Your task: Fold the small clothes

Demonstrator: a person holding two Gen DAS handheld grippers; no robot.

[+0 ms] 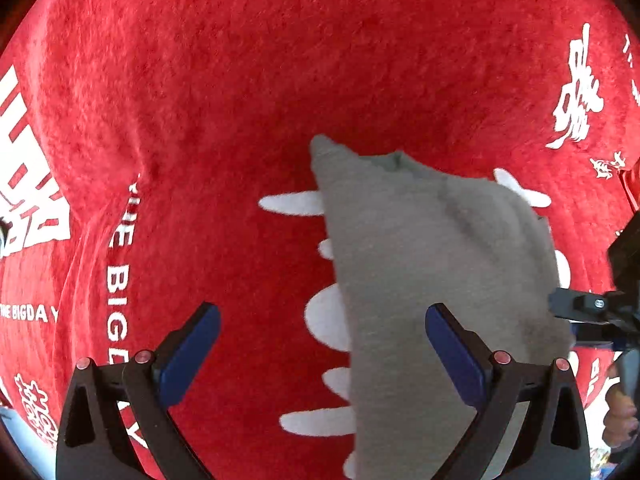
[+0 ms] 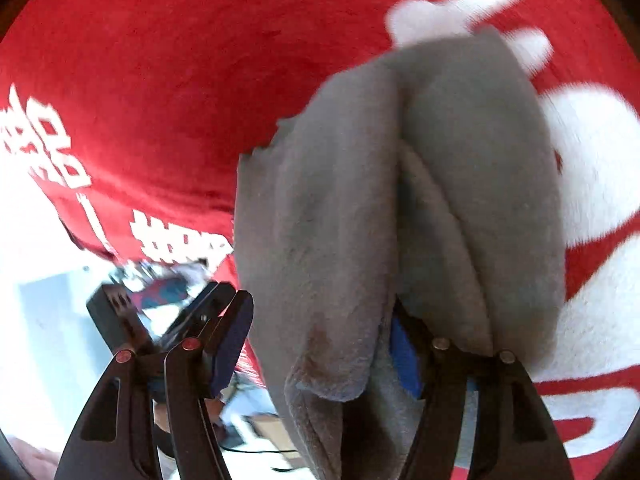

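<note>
So looks like we're mid-fold: the grey garment [image 1: 432,264] lies on the red cloth [image 1: 240,80] at 3 o'clock of the left gripper [image 1: 322,344], jaws wide and empty, while the right gripper [image 2: 320,344], jaws also wide, has cloth draped over one finger, so next it probably needs a proper pinch on an edge.

In the left wrist view the garment [image 1: 432,280] lies on the cloth [image 1: 240,80], running from the frame's centre down to the lower right, and the left gripper [image 1: 322,354] stands at the bottom with its right finger over the garment and its left finger over bare cloth. The right gripper [image 1: 600,312] enters at the right edge, beside the garment. In the right wrist view the garment [image 2: 360,220] fills the centre and drapes over the right finger of that gripper [image 2: 320,340], with the cloth [image 2: 180,60] behind it.
</note>
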